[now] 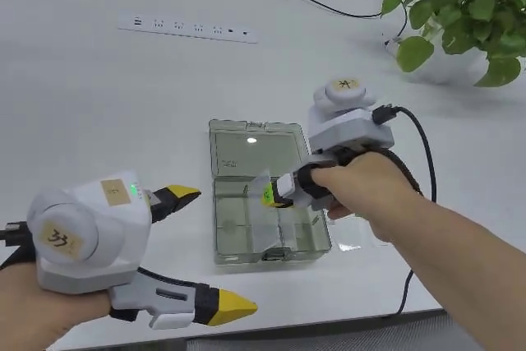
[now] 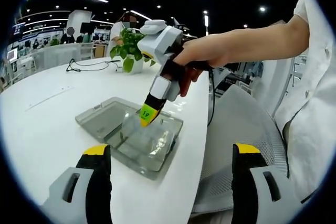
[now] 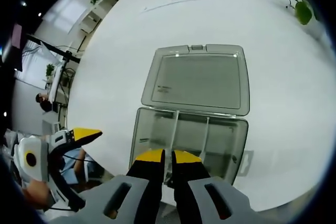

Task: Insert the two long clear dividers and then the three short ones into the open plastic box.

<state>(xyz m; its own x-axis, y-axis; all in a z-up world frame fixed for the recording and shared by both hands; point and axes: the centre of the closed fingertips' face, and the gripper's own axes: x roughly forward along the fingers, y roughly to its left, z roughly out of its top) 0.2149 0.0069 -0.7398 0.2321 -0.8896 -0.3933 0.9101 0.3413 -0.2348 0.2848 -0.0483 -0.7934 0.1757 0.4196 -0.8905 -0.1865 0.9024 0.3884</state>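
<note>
A clear divider (image 1: 263, 232) is pinched in the closed jaws of the right gripper (image 1: 271, 195) and held edge-down over the open plastic box (image 1: 220, 228) on the counter (image 1: 99, 104), probably to meet its slots, while the left gripper (image 1: 215, 250), jaws open and empty, is parked clear at the box's 8 o'clock.

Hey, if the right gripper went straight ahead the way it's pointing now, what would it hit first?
Probably the floor of the open box, near its front wall. The right gripper, shut on a clear divider, points down into it; exact depth is hard to judge.
</note>
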